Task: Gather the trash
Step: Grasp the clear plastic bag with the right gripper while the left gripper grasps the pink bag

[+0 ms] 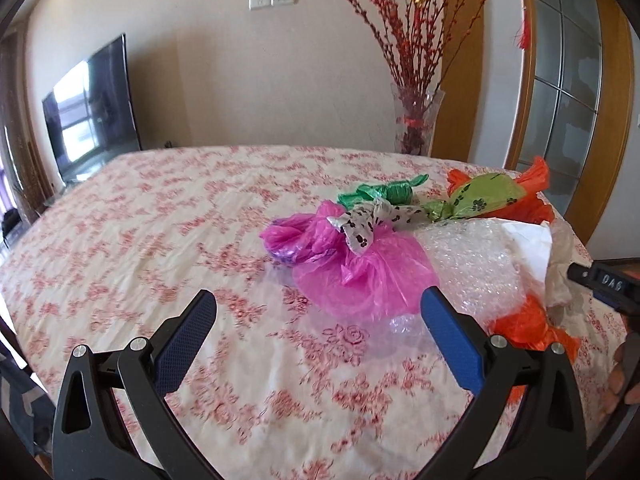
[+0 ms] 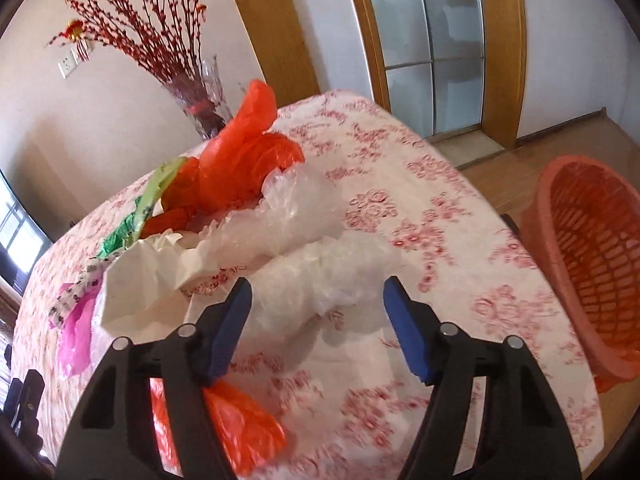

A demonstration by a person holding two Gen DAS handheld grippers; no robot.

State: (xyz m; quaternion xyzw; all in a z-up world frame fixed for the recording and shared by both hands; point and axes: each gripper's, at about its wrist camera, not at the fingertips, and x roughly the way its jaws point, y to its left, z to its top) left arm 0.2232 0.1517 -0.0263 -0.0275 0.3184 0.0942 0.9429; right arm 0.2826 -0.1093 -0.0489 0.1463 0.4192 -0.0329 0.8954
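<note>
A heap of plastic trash lies on the floral tablecloth [image 1: 168, 240]. In the left wrist view I see a pink bag [image 1: 352, 268], a white paw-print bag [image 1: 368, 224], a green bag [image 1: 384, 192], a lime paw-print bag [image 1: 484, 196], bubble wrap [image 1: 476, 268] and orange bags [image 1: 528, 324]. My left gripper [image 1: 318, 308] is open and empty, just short of the pink bag. My right gripper [image 2: 318, 296] is open, its fingers on either side of a clear crumpled bag [image 2: 320, 276]. White paper [image 2: 140, 280] and an orange bag [image 2: 244, 164] lie beyond.
An orange mesh basket [image 2: 588, 252] stands on the wooden floor to the right of the table. A glass vase with red twigs [image 1: 416, 120] stands at the table's far edge. A TV [image 1: 92, 108] is at the left wall. A glazed door [image 2: 432, 40] is behind.
</note>
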